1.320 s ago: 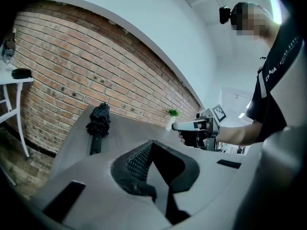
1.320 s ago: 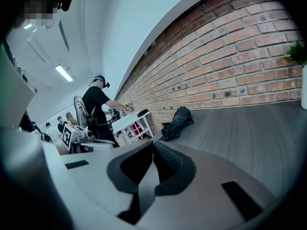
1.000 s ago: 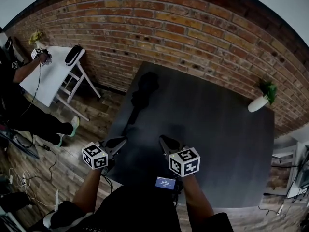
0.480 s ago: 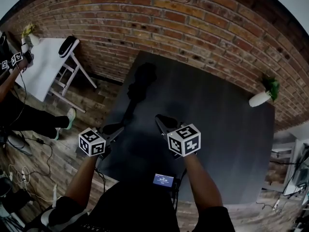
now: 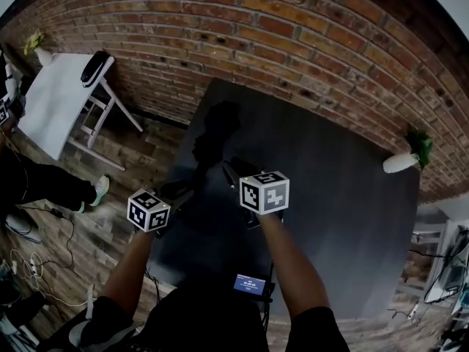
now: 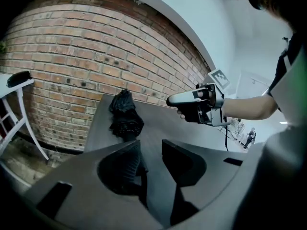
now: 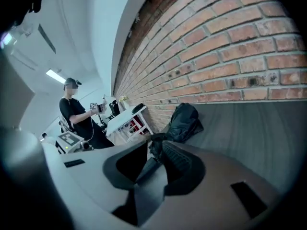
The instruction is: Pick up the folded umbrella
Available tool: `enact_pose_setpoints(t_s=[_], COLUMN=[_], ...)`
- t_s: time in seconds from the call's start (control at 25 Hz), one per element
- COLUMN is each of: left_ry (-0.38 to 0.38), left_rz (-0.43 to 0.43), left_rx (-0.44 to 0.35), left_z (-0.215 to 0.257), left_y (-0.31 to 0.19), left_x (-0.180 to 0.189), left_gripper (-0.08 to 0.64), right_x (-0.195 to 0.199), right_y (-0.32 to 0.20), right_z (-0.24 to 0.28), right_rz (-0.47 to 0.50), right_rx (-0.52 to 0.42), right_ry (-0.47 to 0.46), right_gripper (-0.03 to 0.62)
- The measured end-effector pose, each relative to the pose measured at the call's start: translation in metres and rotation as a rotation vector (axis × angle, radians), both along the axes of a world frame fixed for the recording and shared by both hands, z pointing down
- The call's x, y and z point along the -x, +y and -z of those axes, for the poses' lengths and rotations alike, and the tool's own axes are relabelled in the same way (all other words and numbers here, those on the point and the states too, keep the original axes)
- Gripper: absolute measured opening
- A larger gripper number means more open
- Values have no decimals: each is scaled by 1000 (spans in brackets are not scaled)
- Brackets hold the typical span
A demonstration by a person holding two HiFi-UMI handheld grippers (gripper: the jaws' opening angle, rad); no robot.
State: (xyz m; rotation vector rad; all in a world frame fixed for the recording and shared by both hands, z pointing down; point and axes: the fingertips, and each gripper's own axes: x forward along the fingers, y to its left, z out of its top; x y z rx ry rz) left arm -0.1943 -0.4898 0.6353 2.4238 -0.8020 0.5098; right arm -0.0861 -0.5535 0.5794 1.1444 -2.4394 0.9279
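Note:
The folded black umbrella [image 5: 213,132] lies on the left part of the dark table [image 5: 330,189], its bunched canopy [image 6: 123,115] toward the brick wall and its handle end [image 7: 154,139] toward me. My left gripper [image 5: 182,192] hangs at the table's left edge beside the shaft. Its jaws [image 6: 151,146] are opening, with only table top between them and the shaft to their left. My right gripper [image 5: 233,169] reaches in from the right. Its jaws [image 7: 154,148] are opening by a narrow gap, and the handle end sits just past their tips, not gripped.
A brick wall [image 5: 242,42] backs the table. A white vase with a green plant [image 5: 401,160] stands at the table's far right corner. A white folding table [image 5: 55,97] with a black object stands left, and beside it a person [image 7: 76,116] holds grippers. Cables [image 5: 22,270] lie on the wooden floor.
Both grippers have moved forward over the table toward the umbrella's handle end. Their jaws, shut before, now stand parted.

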Motion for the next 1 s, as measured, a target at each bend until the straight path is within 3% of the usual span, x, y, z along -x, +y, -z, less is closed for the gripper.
enact_pose_setpoints(t_s=[0.12, 0.2, 0.28, 0.36, 0.6, 0.64, 0.76, 1.0], left_ry=[-23, -34, -51, -77, -143, -154, -193, -263], left_rz=[19, 24, 24, 25, 19, 16, 16, 18], left_rx=[25, 39, 50, 57, 86, 93, 108, 126], left_z=[-14, -23, -31, -39, -54, -56, -61, -73], left_y=[-14, -21, -26, -31, -43, -45, -51, -57], left_x=[0, -2, -4, -4, -9, -11, -15, -20], left_gripper=[158, 168, 190, 190, 190, 190, 190, 189], right_x=[7, 12, 15, 19, 25, 26, 27, 45], right_y=[-25, -41, -56, -69, -95, -98, -106, -112], right_z=[-16, -30, -43, -55, -87, -92, -104, -107], right_rz=[-47, -83, -130, -169, -272, -287, -331, -346], right_rx=[61, 115, 158, 194, 299, 316, 362, 387], right_ry=[-32, -67, -86, -93, -51, -40, -13, 21], right_gripper=[73, 147, 153, 225, 229, 265, 267, 267])
